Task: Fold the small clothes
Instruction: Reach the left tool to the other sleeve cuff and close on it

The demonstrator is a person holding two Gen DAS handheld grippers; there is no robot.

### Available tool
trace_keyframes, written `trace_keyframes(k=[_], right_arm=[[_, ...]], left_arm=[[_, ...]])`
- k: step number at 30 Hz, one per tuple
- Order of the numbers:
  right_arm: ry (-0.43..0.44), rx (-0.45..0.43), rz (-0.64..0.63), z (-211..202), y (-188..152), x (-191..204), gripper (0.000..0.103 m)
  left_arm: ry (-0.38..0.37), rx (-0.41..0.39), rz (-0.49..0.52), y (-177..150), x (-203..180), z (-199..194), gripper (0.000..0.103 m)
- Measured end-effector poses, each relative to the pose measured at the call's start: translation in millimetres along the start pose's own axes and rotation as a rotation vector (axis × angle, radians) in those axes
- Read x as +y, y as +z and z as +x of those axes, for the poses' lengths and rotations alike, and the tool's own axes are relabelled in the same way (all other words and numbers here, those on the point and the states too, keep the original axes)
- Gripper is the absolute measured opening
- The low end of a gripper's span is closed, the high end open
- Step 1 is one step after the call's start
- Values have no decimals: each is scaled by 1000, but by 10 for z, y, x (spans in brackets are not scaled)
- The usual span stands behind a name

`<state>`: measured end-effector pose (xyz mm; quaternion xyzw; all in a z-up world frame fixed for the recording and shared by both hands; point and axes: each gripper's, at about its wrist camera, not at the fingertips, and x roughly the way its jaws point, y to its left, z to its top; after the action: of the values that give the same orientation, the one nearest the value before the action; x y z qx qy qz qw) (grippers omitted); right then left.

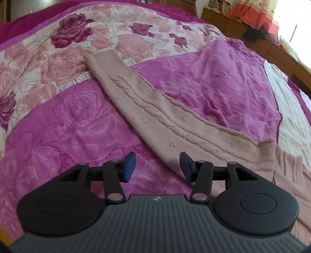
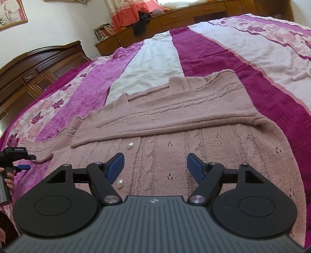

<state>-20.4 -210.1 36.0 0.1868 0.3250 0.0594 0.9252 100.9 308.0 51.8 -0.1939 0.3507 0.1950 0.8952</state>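
A dusty-pink knitted cardigan [image 2: 175, 140] with pearl buttons [image 2: 130, 145] lies flat on the bed. One sleeve is folded across its chest [image 2: 175, 109]. The other sleeve [image 1: 136, 101] stretches out over the blanket in the left wrist view. My left gripper [image 1: 157, 165] is open, hovering by the near edge of that sleeve with nothing between its blue pads. My right gripper [image 2: 155, 167] is open above the cardigan's front, holding nothing. The left gripper also shows at the far left of the right wrist view [image 2: 23, 161], held by a hand.
A magenta and pink rose-patterned blanket [image 1: 68, 126] covers the bed. A wooden headboard [image 2: 38, 64] stands at the left, and a low wooden cabinet [image 2: 184, 17] with books and dark clothing runs along the far wall.
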Motion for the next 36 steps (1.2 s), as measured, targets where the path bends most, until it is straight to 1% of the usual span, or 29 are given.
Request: trace_keyframes(k=[8,12,13,15,18,20,21,22,23,24,26,29,32,34,36], right_arm=[[-21,31,9,143,-41,-46,77],[-30,37,6,195,-55,-37,77],[-32,38,1,207,-58,-32,77],[-39,40,-9,226,-61,-15,77],[-41,38,-13,238,-57,-8,77],[-40,38,-9,239,-55,-17,77],[-39,37,-6,238,-51,-21,77],[-38,37,-5,238,-49,-27,77],[-37,36,-4,238,-47,-32,77],[-37,36,-3,234,-48,-33,77],[-36,34,-1,230,-44,-37,77],[-34,30,4,219,-43,-37,77],[-28,20,7,185,-36,-33,77],[-25,14,7,156,-33,-36,77],[-22,6,9,130,-24,-41,77]], left_arm=[[18,-36,-51,143,81,200,52],[19,-56,-59,220,73,338,53],[17,-63,-59,237,63,376,57],[7,-81,-62,261,37,450,59],[-25,-103,-35,277,-29,547,59],[-28,-113,-21,280,-70,593,57],[-28,-122,-18,280,-85,600,47],[-34,-127,-14,284,-93,601,27],[-42,-127,-13,288,-95,599,18],[-55,-128,-19,294,-87,589,14],[-74,-159,-29,290,-58,508,13],[-75,-223,-9,280,-43,304,11],[-61,-297,-5,270,-20,32,11],[-45,-337,-7,265,-4,-144,11],[-48,-367,-4,272,-13,-289,11]])
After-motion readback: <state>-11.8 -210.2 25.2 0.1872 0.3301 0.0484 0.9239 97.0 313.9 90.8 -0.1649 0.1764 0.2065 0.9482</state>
